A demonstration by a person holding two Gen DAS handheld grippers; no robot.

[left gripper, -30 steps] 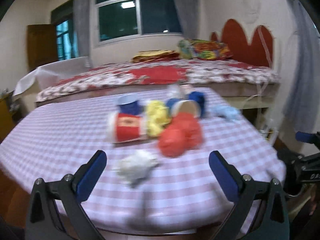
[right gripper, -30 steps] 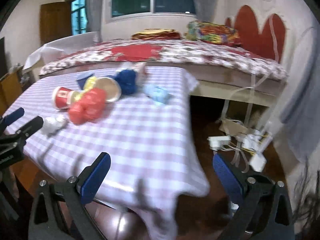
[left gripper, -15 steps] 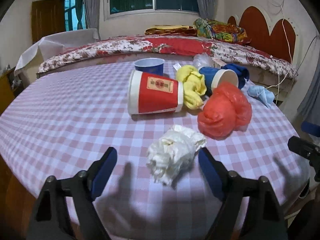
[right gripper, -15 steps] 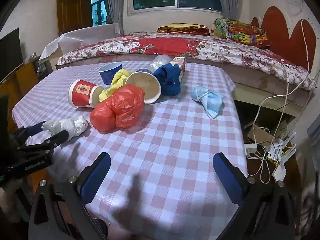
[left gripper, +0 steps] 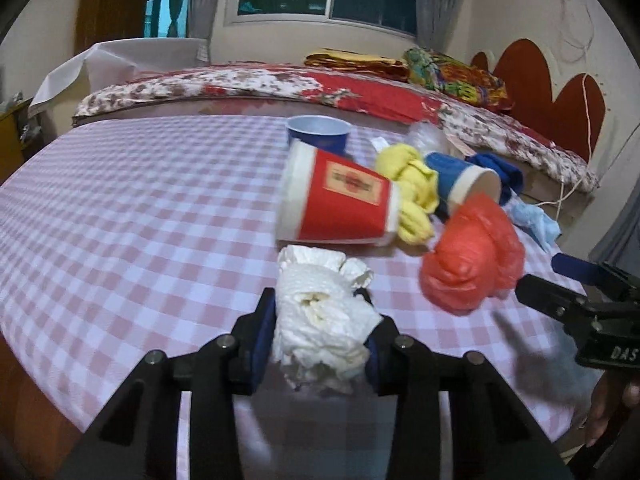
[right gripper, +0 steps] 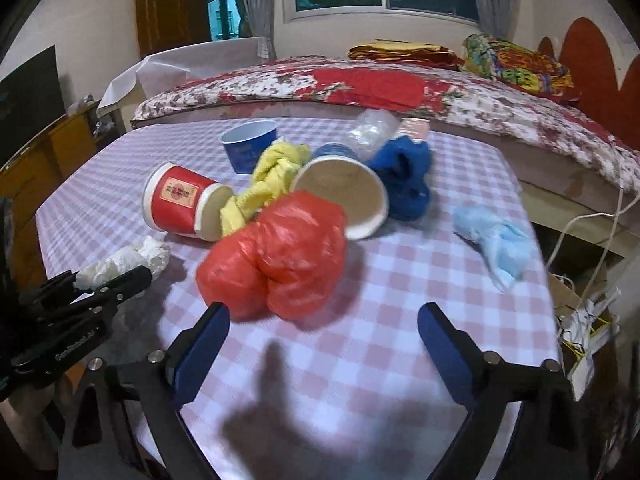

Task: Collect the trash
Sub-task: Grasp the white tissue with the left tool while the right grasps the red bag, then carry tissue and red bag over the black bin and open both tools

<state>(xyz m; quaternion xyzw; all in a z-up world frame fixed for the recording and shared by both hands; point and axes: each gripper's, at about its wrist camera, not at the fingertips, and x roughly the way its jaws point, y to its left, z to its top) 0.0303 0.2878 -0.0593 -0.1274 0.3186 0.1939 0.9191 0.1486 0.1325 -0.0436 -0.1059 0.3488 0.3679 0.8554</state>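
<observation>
My left gripper (left gripper: pixel 320 320) is shut on a crumpled white paper towel (left gripper: pixel 320 312) at the near edge of the pink checked table (left gripper: pixel 140 220). Behind it lie a red paper cup (left gripper: pixel 340 204) on its side, a yellow rag (left gripper: pixel 412 192), a blue cup (left gripper: pixel 318 134) standing upright, a tipped blue cup (left gripper: pixel 464 182) and a red plastic bag (left gripper: pixel 472 260). My right gripper (right gripper: pixel 320 344) is open and empty just in front of the red bag (right gripper: pixel 276 256). The held towel also shows in the right wrist view (right gripper: pixel 128 258).
A blue cloth (right gripper: pixel 404 176), clear plastic wrap (right gripper: pixel 372 130) and a light blue face mask (right gripper: pixel 492 244) lie further right on the table. A bed (right gripper: pixel 360 84) stands behind it. Cables and a power strip (right gripper: pixel 588 320) lie on the floor at right.
My left gripper has closed around the white paper towel, which lay between its open fingers before. My right gripper has moved closer to the red plastic bag.
</observation>
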